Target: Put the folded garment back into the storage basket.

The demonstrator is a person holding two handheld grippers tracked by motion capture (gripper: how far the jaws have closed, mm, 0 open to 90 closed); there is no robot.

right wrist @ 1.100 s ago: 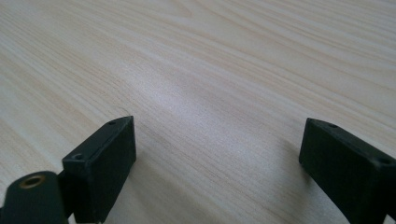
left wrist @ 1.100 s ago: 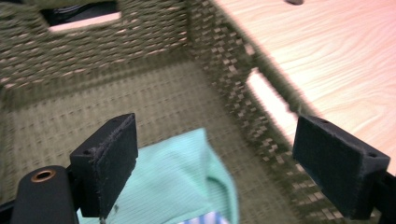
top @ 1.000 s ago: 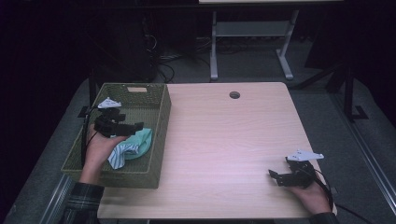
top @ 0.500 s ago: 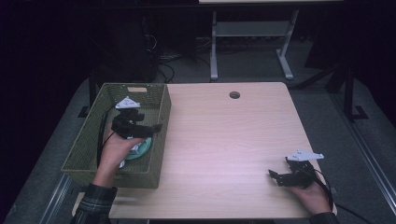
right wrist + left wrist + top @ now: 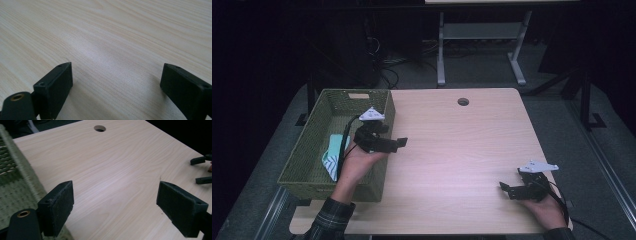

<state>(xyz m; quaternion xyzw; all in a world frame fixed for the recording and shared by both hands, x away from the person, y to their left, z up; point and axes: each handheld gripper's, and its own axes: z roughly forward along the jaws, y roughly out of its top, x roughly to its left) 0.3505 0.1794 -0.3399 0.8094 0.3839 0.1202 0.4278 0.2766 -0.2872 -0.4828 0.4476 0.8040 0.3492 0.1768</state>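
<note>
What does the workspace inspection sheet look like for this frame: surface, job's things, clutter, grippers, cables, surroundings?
Surface: light wood table, round hole near its far edge, top bare.
Job's things: pale teal cloth lying inside the green woven basket at the table's left.
Clutter: nothing seen.
Grippers: left gripper open, above the basket's right rim, jaws over the table, holding nothing; right gripper open, low at the table's near right, holding nothing.
Cables: one trails from the left gripper along the hand; one runs from the right gripper off the table's near right corner.
Surroundings: dark room, grey floor, a metal stand frame and loose cords beyond the table.
</note>
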